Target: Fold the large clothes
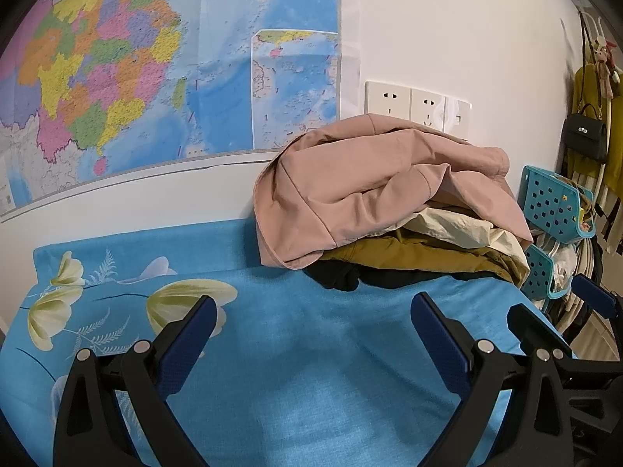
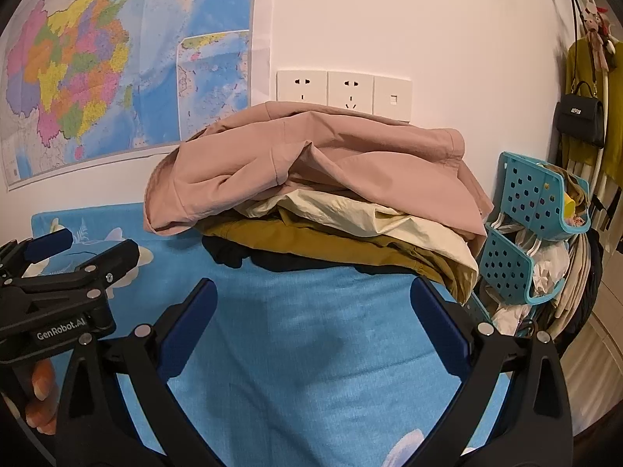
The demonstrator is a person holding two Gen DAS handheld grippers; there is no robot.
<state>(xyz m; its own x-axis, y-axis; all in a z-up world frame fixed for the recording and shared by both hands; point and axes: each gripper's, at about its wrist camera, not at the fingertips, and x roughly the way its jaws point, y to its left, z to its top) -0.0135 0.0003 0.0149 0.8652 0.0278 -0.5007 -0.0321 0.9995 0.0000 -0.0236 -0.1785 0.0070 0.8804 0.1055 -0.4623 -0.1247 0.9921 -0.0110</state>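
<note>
Pink garment tops a stack of clothes (cream, mustard, black beneath) at the far right corner of the blue-covered surface. Left claw and right claw both gape wide, empty, short of the stack.

The room around me is evenly and softly lit, bright enough that the white wall nearly washes out, though I cannot tell where the light comes from. Faint shadow pools on the blue cloth between my fingers and under the pile of clothes. My fisheye lenses bend the map and blacken the corners. The middle reads sharp; edges smear slightly.
</note>
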